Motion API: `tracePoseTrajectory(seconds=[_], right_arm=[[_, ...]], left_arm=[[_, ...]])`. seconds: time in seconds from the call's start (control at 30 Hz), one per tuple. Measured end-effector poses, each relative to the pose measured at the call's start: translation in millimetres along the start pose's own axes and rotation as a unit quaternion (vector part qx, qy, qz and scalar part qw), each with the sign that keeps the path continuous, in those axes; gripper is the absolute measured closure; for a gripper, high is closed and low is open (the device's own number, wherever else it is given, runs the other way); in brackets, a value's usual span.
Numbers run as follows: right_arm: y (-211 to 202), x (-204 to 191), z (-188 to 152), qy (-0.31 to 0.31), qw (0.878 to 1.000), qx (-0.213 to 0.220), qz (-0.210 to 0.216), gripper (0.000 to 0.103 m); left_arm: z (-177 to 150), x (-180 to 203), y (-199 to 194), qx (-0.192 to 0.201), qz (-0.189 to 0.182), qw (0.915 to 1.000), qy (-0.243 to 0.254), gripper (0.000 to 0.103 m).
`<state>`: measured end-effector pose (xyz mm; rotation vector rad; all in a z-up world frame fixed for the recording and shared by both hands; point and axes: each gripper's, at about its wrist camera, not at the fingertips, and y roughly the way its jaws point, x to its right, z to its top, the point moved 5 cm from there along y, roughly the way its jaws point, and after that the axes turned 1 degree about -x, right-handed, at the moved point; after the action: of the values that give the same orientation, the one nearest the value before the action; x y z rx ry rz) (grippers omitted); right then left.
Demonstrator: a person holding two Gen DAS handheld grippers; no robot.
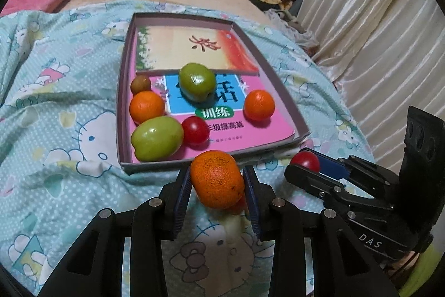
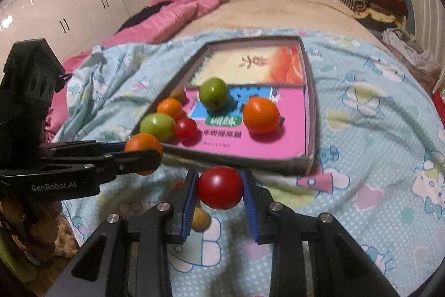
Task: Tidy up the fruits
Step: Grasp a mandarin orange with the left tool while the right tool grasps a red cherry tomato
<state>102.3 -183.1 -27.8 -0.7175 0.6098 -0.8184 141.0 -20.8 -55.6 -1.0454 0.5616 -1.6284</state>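
A: Left tongs point(image 1: 217, 183), low centre of the left wrist view, clenched on a round orange mandarin point(image 1: 216, 178), raised just short of the near wall of the shallow grey cardboard box point(image 1: 122, 113). Need to lift over that wall, not push through it.

B: Agreed. Inside, along the left: small brown fruit point(image 1: 140, 83), orange mandarin point(image 1: 146, 106), pale green oval fruit point(image 1: 157, 138), small red tomato point(image 1: 195, 130). Crowded there. Better to steer toward the bare pink book cover point(image 1: 250, 130) further right.

A: Right tongs point(image 2: 219, 188), bottom centre of the right wrist view, grasping a glossy red tomato point(image 2: 219, 187), also short of the box. Looks prone to rolling, so should be set down low, then released slowly.

B: Worth staggering the two drops, given the soft bed quilt point(image 1: 55, 102) under the box. More fruit apparently left on the quilt beneath the tongs.
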Motion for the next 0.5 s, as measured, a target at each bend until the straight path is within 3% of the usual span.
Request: tracePoseTrajectory(seconds=[0.5], right_arm=[[-14,11,22,0.01,0.998,0.063,-0.014,0.071]], left_arm=[[17,21,-6,0.03,0.017,0.9991,0.023,0.065]])
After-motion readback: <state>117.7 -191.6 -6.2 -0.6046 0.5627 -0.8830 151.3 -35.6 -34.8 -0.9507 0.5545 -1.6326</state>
